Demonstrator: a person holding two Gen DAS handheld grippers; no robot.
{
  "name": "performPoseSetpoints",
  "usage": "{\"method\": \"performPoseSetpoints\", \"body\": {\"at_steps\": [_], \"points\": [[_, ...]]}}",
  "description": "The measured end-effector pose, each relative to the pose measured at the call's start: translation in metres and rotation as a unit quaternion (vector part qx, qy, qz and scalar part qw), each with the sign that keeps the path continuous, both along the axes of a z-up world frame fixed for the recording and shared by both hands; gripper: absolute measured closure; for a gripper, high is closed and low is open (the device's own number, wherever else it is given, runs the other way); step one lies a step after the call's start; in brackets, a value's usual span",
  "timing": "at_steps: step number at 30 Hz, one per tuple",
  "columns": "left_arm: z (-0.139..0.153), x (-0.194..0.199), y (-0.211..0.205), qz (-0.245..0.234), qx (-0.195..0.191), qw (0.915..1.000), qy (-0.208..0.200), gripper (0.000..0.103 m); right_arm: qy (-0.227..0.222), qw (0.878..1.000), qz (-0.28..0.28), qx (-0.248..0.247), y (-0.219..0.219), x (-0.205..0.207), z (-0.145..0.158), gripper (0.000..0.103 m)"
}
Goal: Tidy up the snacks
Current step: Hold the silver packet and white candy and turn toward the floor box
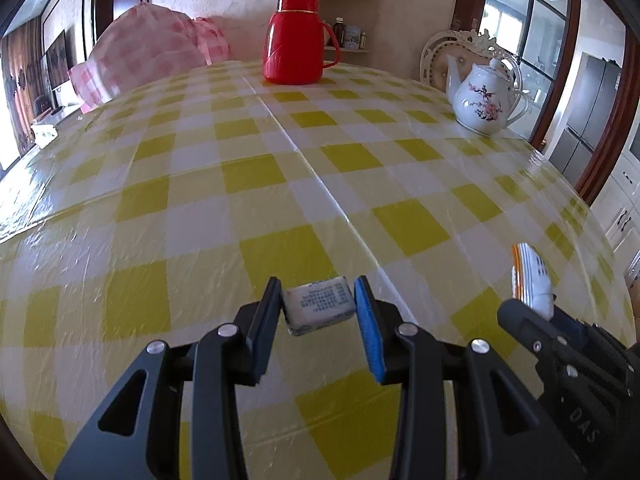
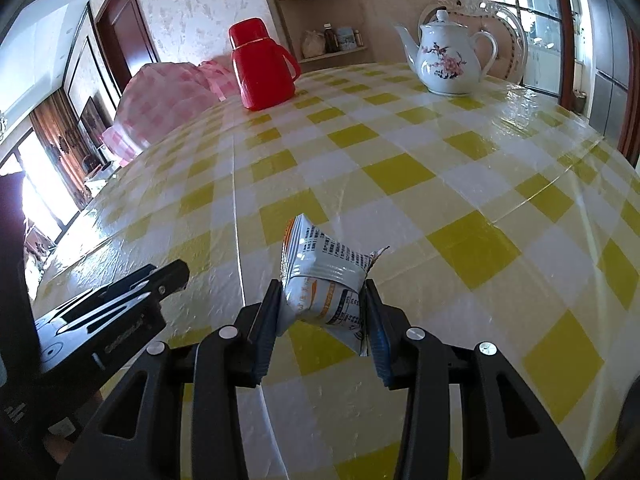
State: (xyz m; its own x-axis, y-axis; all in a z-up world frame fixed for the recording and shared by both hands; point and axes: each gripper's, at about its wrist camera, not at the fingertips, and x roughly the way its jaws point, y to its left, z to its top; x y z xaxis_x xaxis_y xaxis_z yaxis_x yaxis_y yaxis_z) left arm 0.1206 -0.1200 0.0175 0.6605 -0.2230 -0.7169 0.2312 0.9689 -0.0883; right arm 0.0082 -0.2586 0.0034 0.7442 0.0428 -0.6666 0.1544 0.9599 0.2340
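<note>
1. Snack packet, small grey block: between left gripper jaws above desk; looks light, firm; hold by flat sides
2. Snack pouch, orange-white: clamped in right gripper; soft, crinkly, likely slippery; grip mid-body

— Looks like a home dining room. Yellow-and-white checked tablecloth under clear plastic, spread over the table.

— And on it: red thermos jug, white teapot painted with pink blossoms, pink gingham food cover at the far edge.

— Behind, an ornate white chair, corner shelves with jars and bottles, patterned wallpaper.

— Dark wooden door frames too, plus a glazed partition opening toward what seems a kitchen with cabinets.
</note>
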Motion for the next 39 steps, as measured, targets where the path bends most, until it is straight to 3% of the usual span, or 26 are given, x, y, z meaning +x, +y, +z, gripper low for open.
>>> {"method": "performPoseSetpoints", "body": {"at_steps": [11,19,33,39], "points": [[0.011,-0.026,0.033,0.019,-0.023,0.9995,-0.01,0.065,-0.017,1.0,0.017,0.014,0.006,-0.006,0.003,0.063],[0.016,-0.061,0.057,0.033,-0.036,0.9986,-0.02,0.065,-0.019,0.996,0.051,0.072,0.02,-0.025,0.007,0.063],[0.017,-0.144,0.1,0.07,-0.069,0.9948,-0.027,0.065,-0.036,0.99,0.099,0.092,0.069,-0.102,0.015,0.063],[0.031,-0.193,0.119,0.081,-0.051,0.9943,-0.047,0.065,-0.04,0.987,0.111,0.105,0.086,-0.134,0.014,0.063]]}}
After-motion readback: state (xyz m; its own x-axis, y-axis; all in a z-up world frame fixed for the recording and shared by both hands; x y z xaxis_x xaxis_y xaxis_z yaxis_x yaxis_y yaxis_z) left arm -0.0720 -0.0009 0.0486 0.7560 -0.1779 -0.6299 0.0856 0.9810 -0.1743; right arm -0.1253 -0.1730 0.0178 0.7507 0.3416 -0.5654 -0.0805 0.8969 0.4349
